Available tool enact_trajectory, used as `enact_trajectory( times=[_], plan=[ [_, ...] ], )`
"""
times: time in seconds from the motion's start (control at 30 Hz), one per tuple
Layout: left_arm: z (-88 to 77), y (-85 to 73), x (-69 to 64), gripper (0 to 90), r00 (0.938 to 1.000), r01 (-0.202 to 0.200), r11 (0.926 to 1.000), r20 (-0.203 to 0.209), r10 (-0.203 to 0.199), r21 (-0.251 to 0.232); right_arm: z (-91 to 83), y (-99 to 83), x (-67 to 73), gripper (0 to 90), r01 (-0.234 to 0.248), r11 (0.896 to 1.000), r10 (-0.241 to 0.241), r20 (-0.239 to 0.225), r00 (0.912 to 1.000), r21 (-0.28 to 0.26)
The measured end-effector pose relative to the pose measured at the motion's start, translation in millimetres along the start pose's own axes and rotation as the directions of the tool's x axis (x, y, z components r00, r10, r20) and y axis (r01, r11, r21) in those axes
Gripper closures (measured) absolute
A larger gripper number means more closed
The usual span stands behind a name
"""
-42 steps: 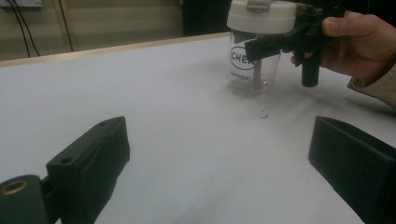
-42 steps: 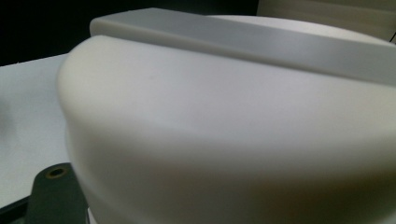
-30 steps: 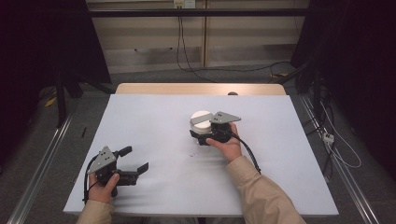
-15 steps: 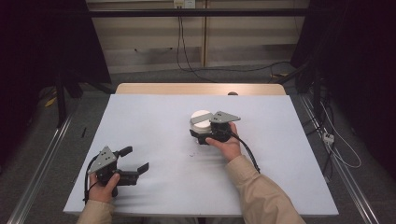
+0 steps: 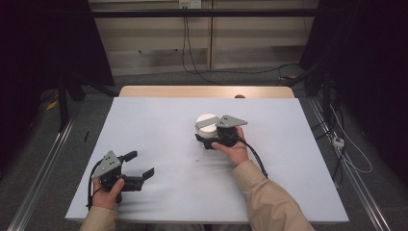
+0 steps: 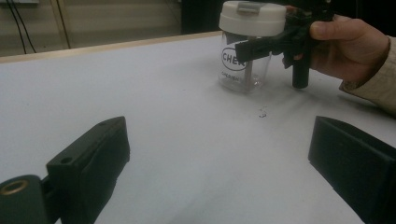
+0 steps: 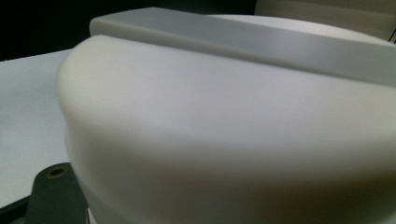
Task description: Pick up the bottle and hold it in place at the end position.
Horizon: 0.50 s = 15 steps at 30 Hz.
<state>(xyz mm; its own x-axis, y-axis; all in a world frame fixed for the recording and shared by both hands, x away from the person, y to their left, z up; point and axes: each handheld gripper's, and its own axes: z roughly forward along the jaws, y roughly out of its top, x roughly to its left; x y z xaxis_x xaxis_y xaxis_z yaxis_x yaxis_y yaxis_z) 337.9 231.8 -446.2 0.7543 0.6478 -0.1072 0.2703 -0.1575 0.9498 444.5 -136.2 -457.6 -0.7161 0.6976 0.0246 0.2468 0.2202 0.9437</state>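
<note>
Filling the right gripper view, the jar lid hides the right claw's jaws.

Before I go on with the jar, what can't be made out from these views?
- Printed label on the jar: left gripper view, crossed by the right tool, so cut short.
- Jar body below the white lid: right gripper view, lid too close.
- Small speck on the table: high view, too small to identify.

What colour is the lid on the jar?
The lid is white with a grey tab on top; the left gripper view shows it best.
</note>
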Motion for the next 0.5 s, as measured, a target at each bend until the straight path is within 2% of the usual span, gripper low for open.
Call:
enact_trajectory(
  times=[0.5],
  plan=[
    [9.4, 6.4, -6.3, 5.2, 0.9999, -0.008, 0.9999, 0.015, 0.008, 0.012, -3.6, -2.4, -1.4, 18.4, 0.012, 1.000, -0.012, -0.019, 0.9998, 0.000]
  ],
)
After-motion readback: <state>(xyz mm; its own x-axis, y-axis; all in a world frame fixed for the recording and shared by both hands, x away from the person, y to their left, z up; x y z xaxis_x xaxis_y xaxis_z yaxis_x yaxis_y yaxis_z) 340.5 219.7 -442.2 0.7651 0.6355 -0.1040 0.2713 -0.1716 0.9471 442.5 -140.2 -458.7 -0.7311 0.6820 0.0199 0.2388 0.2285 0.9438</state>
